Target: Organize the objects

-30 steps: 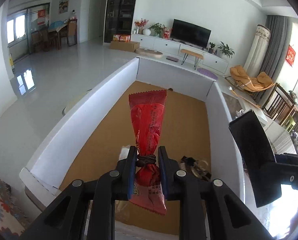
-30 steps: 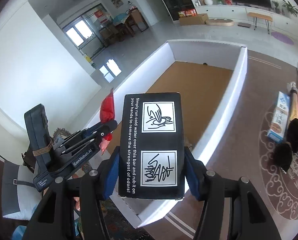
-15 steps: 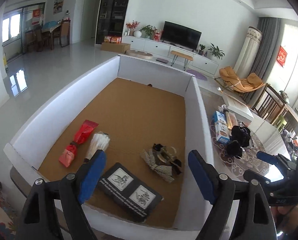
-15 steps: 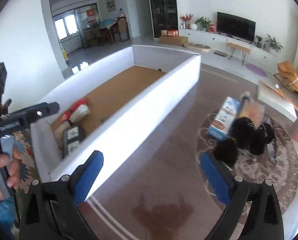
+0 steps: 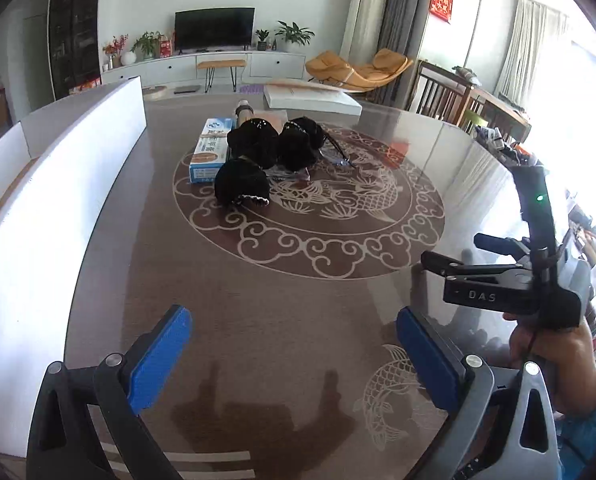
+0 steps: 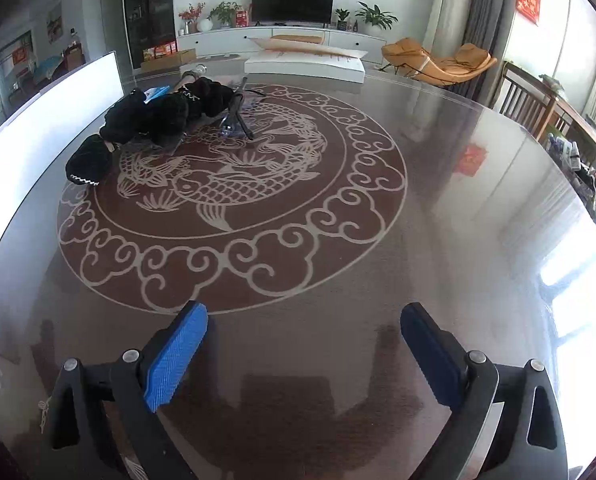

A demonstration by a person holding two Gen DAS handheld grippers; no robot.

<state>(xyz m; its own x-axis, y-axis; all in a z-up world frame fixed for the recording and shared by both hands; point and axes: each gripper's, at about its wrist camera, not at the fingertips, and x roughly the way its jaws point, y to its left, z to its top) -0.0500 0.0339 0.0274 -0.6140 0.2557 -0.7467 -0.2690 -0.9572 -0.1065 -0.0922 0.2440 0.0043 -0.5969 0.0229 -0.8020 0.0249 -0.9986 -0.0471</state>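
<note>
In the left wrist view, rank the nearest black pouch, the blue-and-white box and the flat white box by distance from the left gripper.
From the left gripper:
1. Black pouch, mid-table, slightly left.
2. Blue-and-white box, just behind it, left.
3. Flat white box, far edge, centre.

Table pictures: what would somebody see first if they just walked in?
Probably the big pale fish-and-cloud pattern in the middle of the glossy brown table. Next, the pile of fluffy black things at its far side, partly on a blue-and-white box, near the white box wall.
</note>
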